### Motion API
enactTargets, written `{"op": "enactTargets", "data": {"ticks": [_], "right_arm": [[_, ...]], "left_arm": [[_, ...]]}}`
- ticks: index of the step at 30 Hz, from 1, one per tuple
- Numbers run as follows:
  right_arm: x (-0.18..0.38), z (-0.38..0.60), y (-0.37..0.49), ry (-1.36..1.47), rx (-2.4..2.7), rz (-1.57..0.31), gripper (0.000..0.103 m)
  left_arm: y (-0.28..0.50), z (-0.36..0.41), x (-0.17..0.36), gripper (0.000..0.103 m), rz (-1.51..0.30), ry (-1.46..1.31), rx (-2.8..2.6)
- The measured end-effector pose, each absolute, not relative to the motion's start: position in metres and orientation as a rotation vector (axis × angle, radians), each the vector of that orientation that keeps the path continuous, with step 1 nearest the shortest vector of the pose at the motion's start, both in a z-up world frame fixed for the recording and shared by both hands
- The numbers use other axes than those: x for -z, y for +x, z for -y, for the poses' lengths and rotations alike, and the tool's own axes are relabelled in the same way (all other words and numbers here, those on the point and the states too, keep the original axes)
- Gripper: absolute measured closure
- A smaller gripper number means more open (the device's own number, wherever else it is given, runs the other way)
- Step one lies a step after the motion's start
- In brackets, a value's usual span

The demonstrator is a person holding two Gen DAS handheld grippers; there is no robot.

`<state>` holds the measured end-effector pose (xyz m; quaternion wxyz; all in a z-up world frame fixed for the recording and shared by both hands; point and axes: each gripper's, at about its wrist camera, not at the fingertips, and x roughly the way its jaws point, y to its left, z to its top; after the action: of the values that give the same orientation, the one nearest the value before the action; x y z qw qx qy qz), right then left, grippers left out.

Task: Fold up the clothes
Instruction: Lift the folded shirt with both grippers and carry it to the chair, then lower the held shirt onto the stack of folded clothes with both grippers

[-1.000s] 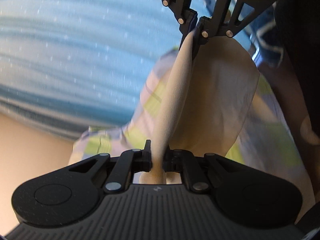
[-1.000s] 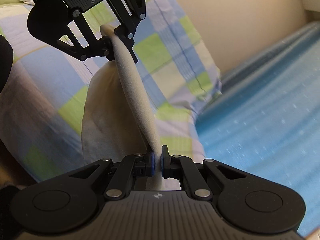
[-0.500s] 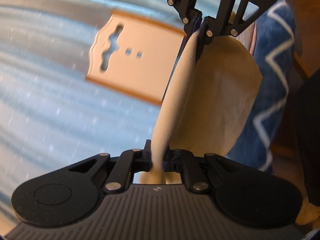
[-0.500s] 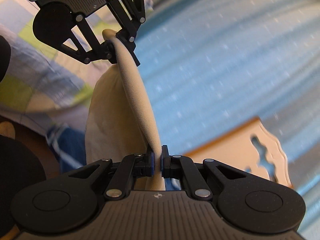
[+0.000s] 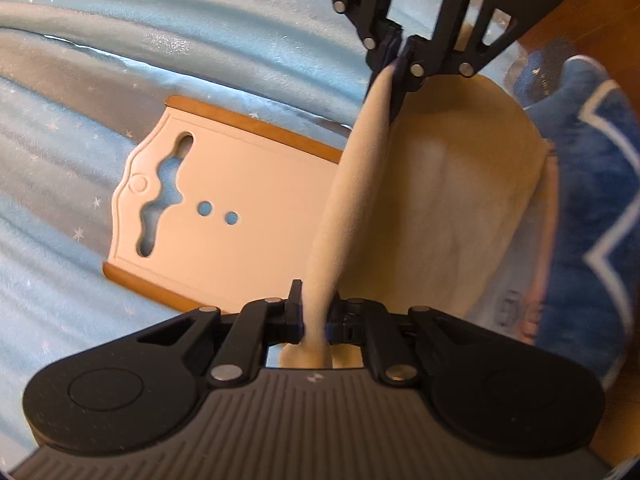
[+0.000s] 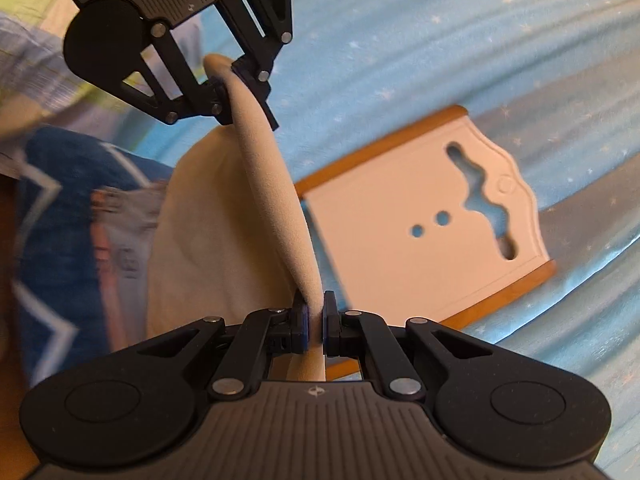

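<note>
A cream garment [image 5: 448,208] hangs in the air, its top edge stretched taut between both grippers. My left gripper [image 5: 316,322] is shut on one end of that edge. In the left wrist view the right gripper [image 5: 398,50] faces me at the top, shut on the other end. From the right wrist view, my right gripper [image 6: 316,322] pinches the cream garment [image 6: 208,232], and the left gripper [image 6: 232,80] clamps the far end at upper left. The cloth drapes below the edge, hiding what lies under it.
A white board with wooden edges and cut-out holes [image 5: 224,208] [image 6: 432,216] lies on a light blue starred bedspread [image 5: 80,80] [image 6: 480,40]. A blue garment with a white zigzag [image 5: 592,184] [image 6: 52,216] sits beside the cloth. A checked pillow [image 6: 28,48] is at the far left.
Both grippers have carried the stretched garment away from the checked pillow and over the bedspread. The white board and the blue zigzag garment have come into view beneath.
</note>
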<state>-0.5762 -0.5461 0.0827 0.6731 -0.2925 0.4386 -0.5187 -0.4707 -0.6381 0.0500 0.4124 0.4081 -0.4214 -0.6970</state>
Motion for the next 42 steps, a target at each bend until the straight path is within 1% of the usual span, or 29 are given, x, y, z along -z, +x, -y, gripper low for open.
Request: {"op": "enactTargets", "data": {"ticks": [3,6,8,11,14,15,17,18,19,22,24,26,27,30,33,35,40,41,42], "right_arm": [[-0.093,0.578,-0.581,-0.781,1.256,-0.958,0.099],[-0.086,0.592,-0.581,-0.783,1.272,-0.916,0.099],[-0.057,0.597,-0.58,-0.723,1.224,-0.937,0.099],[0.004,0.598,-0.575,-0.611,1.117,-1.028,0.1],[0.04,0.586,-0.571,-0.556,1.066,-1.065,0.1],[0.043,0.582,-0.573,-0.549,1.069,-1.063,0.098],[0.045,0.574,-0.579,-0.552,1.083,-1.07,0.088],[0.046,0.57,-0.583,-0.563,1.089,-1.078,0.08],[0.047,0.567,-0.588,-0.576,1.096,-1.092,0.075],[0.05,0.561,-0.605,-0.588,1.108,-1.134,0.075],[0.051,0.56,-0.611,-0.58,1.11,-1.151,0.077],[0.055,0.567,-0.614,-0.567,1.1,-1.169,0.09],[0.056,0.57,-0.614,-0.55,1.091,-1.174,0.103],[0.058,0.574,-0.613,-0.524,1.081,-1.192,0.103],[0.042,0.562,-0.61,-0.515,1.122,-1.136,0.103],[0.035,0.552,-0.606,-0.505,1.135,-1.097,0.103],[0.069,0.547,-0.595,-0.522,1.056,-1.182,0.102],[0.068,0.546,-0.596,-0.518,1.062,-1.177,0.102],[0.065,0.544,-0.599,-0.51,1.069,-1.169,0.1]], "left_arm": [[-0.476,0.672,-0.064,0.095,1.076,0.97,1.713],[-0.47,0.689,-0.048,0.095,1.042,0.987,1.729],[-0.464,0.688,-0.012,0.095,1.006,1.063,1.758],[-0.457,0.682,0.051,0.094,0.967,1.211,1.807],[-0.451,0.675,0.084,0.092,0.933,1.257,1.831],[-0.448,0.673,0.087,0.091,0.923,1.248,1.83],[-0.442,0.669,0.089,0.089,0.91,1.231,1.827],[-0.438,0.667,0.089,0.087,0.905,1.223,1.826],[-0.434,0.665,0.09,0.087,0.906,1.217,1.822],[-0.427,0.656,0.092,0.084,0.928,1.195,1.811],[-0.425,0.652,0.094,0.084,0.941,1.189,1.806],[-0.426,0.65,0.096,0.085,0.955,1.203,1.8],[-0.427,0.65,0.098,0.089,0.963,1.217,1.799],[-0.429,0.655,0.098,0.093,1.006,1.237,1.78],[-0.423,0.655,0.091,0.094,1.031,1.196,1.751],[-0.418,0.654,0.097,0.094,1.007,1.219,1.757],[-0.414,0.648,0.121,0.094,0.992,1.271,1.755],[-0.414,0.646,0.119,0.093,0.981,1.262,1.752],[-0.414,0.645,0.117,0.091,0.967,1.251,1.75]]}}
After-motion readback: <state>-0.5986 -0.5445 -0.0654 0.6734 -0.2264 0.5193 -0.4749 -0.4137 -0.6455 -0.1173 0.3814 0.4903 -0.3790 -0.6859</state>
